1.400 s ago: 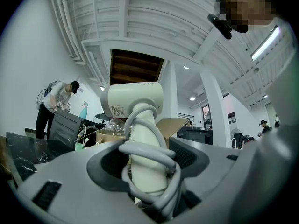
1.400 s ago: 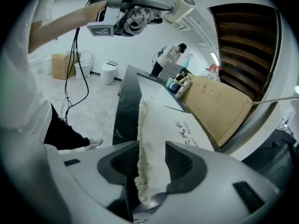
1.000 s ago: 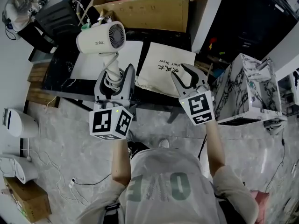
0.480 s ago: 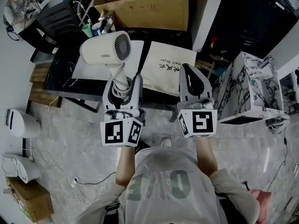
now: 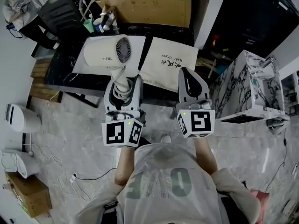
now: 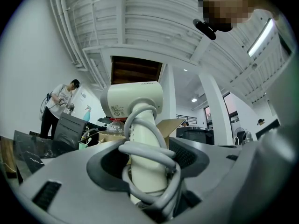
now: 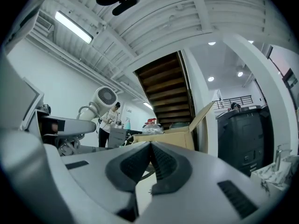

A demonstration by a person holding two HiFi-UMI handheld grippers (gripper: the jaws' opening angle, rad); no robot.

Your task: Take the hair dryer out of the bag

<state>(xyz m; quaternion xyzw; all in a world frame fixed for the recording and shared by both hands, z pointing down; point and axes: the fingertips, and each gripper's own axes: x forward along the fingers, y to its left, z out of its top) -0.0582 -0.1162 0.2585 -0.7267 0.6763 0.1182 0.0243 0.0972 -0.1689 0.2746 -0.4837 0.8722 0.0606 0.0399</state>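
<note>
My left gripper [image 5: 122, 84] is shut on the handle of a cream hair dryer [image 5: 106, 56], with its grey cord coiled round the handle [image 6: 145, 157]. The dryer's barrel is held up above the black table, its grille facing right. The flat cream cloth bag [image 5: 169, 64], printed "Hair Dryer", lies on the table to the right of the dryer. My right gripper [image 5: 189, 80] hovers over the bag's near edge, shut with nothing between its pads [image 7: 150, 161]. In the right gripper view the dryer [image 7: 99, 101] shows at the left.
An open cardboard box [image 5: 147, 12] stands at the back of the black table [image 5: 58, 76]. A white sheet [image 5: 80, 68] lies under the dryer. A marbled white box [image 5: 250, 90] stands to the right. A person [image 6: 57, 106] stands in the background at the left.
My right gripper has shut and let go of the bag, rolling upright. The left gripper has carried the dryer a little right and nearer to me.
</note>
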